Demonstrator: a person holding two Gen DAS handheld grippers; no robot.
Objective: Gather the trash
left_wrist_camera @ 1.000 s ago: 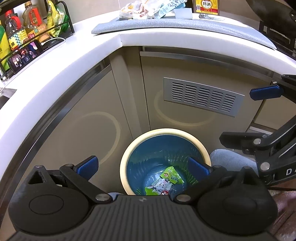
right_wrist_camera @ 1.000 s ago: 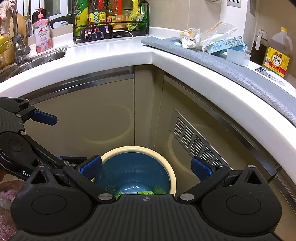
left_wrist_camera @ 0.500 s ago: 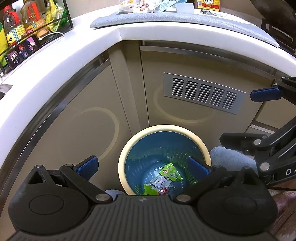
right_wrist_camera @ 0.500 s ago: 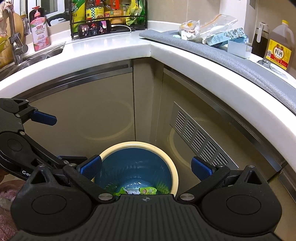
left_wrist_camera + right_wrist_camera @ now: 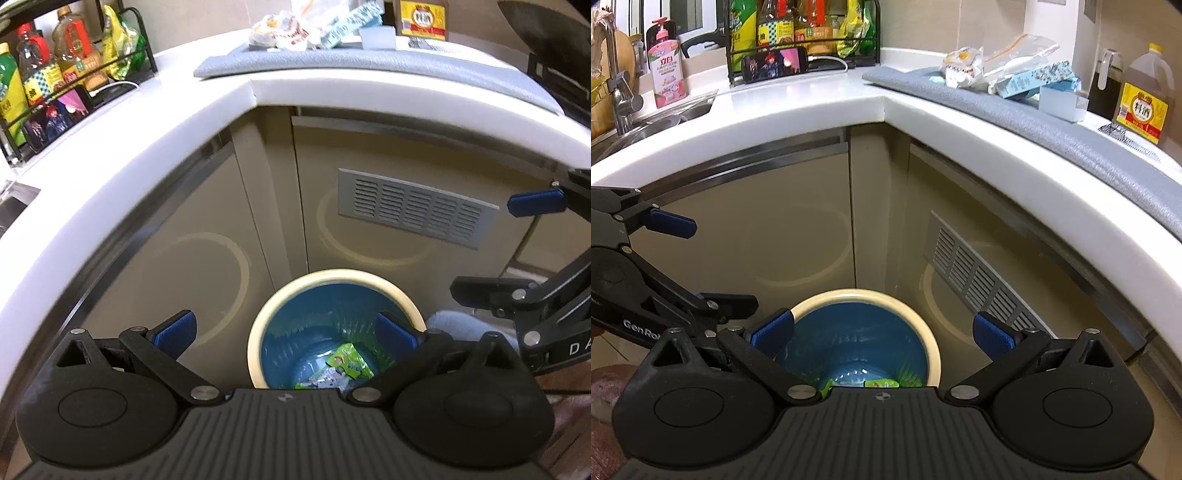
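A round bin [image 5: 258, 325] [image 5: 932, 350] with a cream rim and blue liner stands on the floor in the cabinet corner. A green wrapper [image 5: 345, 363] [image 5: 881, 384] lies at its bottom. My left gripper [image 5: 286, 334] hangs open above the bin with nothing between its blue pads. My right gripper [image 5: 882, 332] is open too, empty, above the bin's near side. More trash [image 5: 291, 31] [image 5: 997, 72], a crumpled bag, clear plastic and a light blue carton, lies on the grey mat [image 5: 424, 62] [image 5: 1052, 122] on the counter.
The white L-shaped counter [image 5: 129, 147] [image 5: 812, 99] overhangs beige cabinet doors and a grey vent grille [image 5: 417, 206] [image 5: 975, 266]. A bottle rack [image 5: 801, 33], a phone [image 5: 775, 66], a pink soap bottle [image 5: 666, 66], a sink tap [image 5: 618, 88] and an oil jug [image 5: 1143, 99] stand on it.
Both grippers have risen and tilted up; more of the countertop shows and the bin sits lower in both views. Both stayed open and empty.
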